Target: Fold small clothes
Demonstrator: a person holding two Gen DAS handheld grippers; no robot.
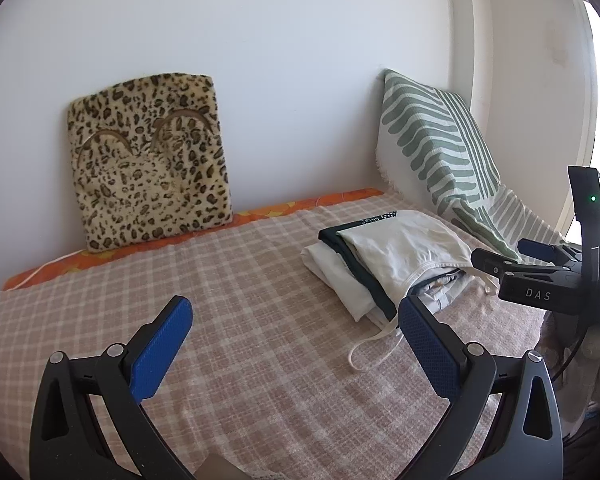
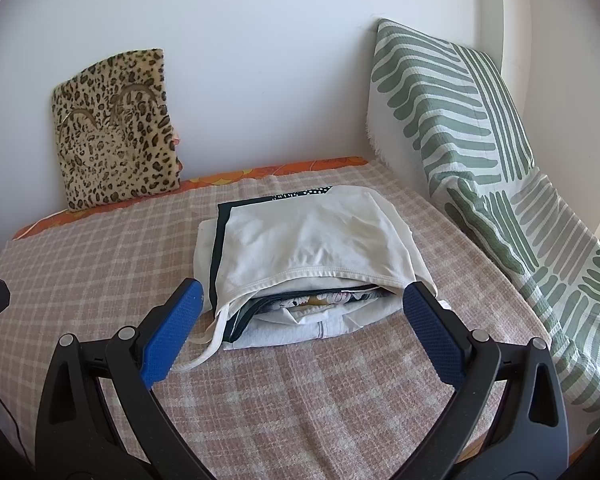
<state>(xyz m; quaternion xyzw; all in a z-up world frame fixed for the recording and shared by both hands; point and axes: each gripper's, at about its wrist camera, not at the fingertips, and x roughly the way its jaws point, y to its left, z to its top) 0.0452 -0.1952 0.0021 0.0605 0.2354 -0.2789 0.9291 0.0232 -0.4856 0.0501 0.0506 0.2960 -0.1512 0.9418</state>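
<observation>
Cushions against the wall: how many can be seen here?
2. A leopard cushion leans on the back wall at the left; a green-striped cushion leans in the right corner. No others show, though the views end near the bed's edges.

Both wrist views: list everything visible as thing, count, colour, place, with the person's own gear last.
pile of folded clothes: one pile, several pieces, cream-white top piece over dark and white ones, on the bed right of centre
loose strap: one, cream, trailing from the pile's near edge onto the blanket
checked blanket: one, pink and cream, covering the bed
orange sheet: one, orange patterned, showing along the blanket's far edge
leopard cushion: one, tan with dark spots, leaning on the wall at the left
striped pillow: one, white with green stripes, leaning in the right corner
wall: white, behind the bed
left gripper: black with blue pads, jaws open over bare blanket
right gripper: black with blue pads, jaws open at the pile's near edge
</observation>
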